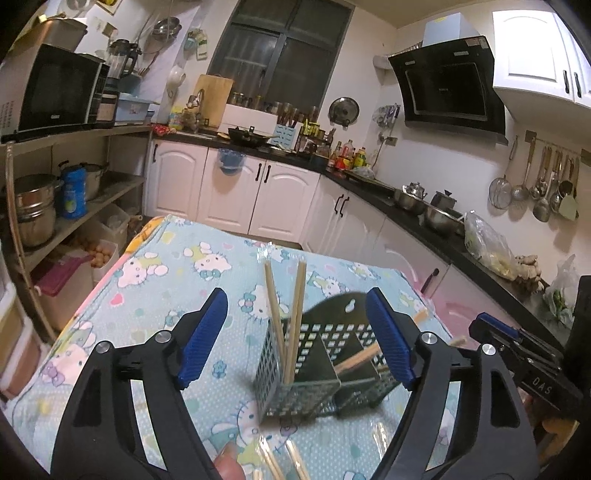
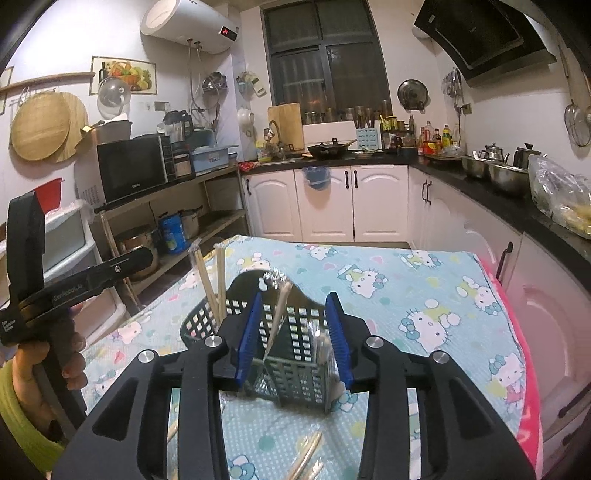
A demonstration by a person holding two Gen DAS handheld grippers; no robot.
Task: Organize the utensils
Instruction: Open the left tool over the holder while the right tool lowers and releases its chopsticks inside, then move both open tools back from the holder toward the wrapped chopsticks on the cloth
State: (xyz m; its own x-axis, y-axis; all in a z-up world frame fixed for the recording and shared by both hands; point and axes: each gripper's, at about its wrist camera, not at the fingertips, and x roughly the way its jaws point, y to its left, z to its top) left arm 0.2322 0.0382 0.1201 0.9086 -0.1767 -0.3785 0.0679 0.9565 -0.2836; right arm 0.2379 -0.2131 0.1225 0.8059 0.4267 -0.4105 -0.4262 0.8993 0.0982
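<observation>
Perforated grey plastic caddy, pale wooden chopsticks, printed cloth table cover, ribbed blue claw pads

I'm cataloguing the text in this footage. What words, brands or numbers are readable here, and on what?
"GenRobot.AI": side of the left gripper, right wrist view.
"DAS": side of the right gripper, left wrist view.
Red digits on the water heater: too blurred to read.
Microwave brand: too small.
Blue can label, sauce bottles: unreadable.

Dk green holder, lt blue cat-print cloth, white cabinets.
</observation>
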